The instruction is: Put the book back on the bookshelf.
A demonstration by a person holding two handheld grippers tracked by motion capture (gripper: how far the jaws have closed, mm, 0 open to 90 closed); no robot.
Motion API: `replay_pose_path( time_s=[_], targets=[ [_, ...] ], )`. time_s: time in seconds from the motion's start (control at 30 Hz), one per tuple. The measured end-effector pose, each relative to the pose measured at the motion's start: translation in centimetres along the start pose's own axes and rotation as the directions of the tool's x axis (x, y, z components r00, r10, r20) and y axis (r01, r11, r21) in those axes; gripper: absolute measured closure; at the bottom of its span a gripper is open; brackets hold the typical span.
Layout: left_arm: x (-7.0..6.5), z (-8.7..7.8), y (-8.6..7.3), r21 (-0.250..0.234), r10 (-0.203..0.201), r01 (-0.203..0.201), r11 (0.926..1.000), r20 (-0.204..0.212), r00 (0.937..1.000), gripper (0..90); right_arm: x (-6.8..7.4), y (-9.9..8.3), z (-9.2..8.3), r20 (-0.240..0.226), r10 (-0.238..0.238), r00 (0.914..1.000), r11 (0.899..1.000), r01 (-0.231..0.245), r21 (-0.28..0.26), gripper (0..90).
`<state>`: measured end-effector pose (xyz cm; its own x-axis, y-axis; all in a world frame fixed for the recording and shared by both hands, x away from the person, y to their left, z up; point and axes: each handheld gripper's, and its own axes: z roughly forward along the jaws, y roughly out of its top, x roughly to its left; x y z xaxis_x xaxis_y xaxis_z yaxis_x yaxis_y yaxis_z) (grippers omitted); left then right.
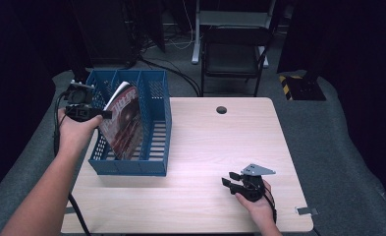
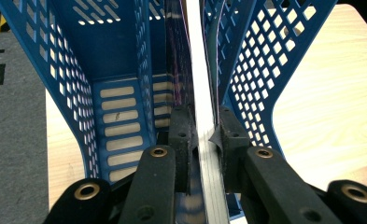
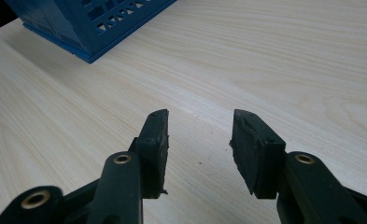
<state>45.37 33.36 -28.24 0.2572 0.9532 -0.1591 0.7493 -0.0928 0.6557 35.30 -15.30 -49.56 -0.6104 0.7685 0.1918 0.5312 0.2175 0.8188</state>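
Observation:
A blue three-slot file rack (image 1: 153, 167) stands on the left part of the light wooden table (image 1: 220, 142). A magazine (image 1: 126, 123) with a dark red cover leans tilted in the rack's middle slot. My left gripper (image 1: 102, 114) is shut on the magazine's upper left edge. In the left gripper view both pads press on the white page edges of the magazine (image 2: 197, 70) at the left gripper (image 2: 204, 130), between the rack's perforated walls (image 2: 120, 56). My right gripper (image 1: 230, 178) rests low over the table near the front right. The right gripper (image 3: 200, 135) stands open with nothing between its pads.
A black folding chair (image 1: 234, 49) stands beyond the table's far edge. There is a dark round hole (image 1: 221, 109) in the tabletop near that edge. A corner of the rack (image 3: 92, 23) lies ahead and left of the right gripper. Grey carpet surrounds the table.

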Motion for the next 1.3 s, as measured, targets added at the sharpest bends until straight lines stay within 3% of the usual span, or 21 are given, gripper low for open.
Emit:
replay_pose_path(
  time_s=[0.4,0.77,1.1,1.3],
  targets=[
    [-0.3,0.1,0.0,-0.013,0.022,-0.022,0.9997,-0.044,0.9988,84.1,-0.1,0.0,0.0,0.003,-0.005,1.0000,1.000,0.005,-0.007,56.4],
    [-0.6,0.1,0.4,-0.011,0.030,-0.030,0.9995,-0.051,0.9983,84.3,-0.1,0.0,0.0,0.002,-0.004,1.0000,1.000,0.004,0.001,56.4],
    [-0.4,-0.1,1.1,-0.021,0.006,-0.007,0.9998,-0.062,0.9981,84.5,-0.2,0.0,0.0,0.003,-0.001,1.0000,1.000,0.001,0.000,56.4],
    [0.0,0.0,1.8,-0.058,-0.026,0.022,0.9981,-0.074,0.9969,84.4,-0.2,0.0,0.0,0.003,0.000,1.0000,1.000,0.000,0.001,56.4]
  ],
)
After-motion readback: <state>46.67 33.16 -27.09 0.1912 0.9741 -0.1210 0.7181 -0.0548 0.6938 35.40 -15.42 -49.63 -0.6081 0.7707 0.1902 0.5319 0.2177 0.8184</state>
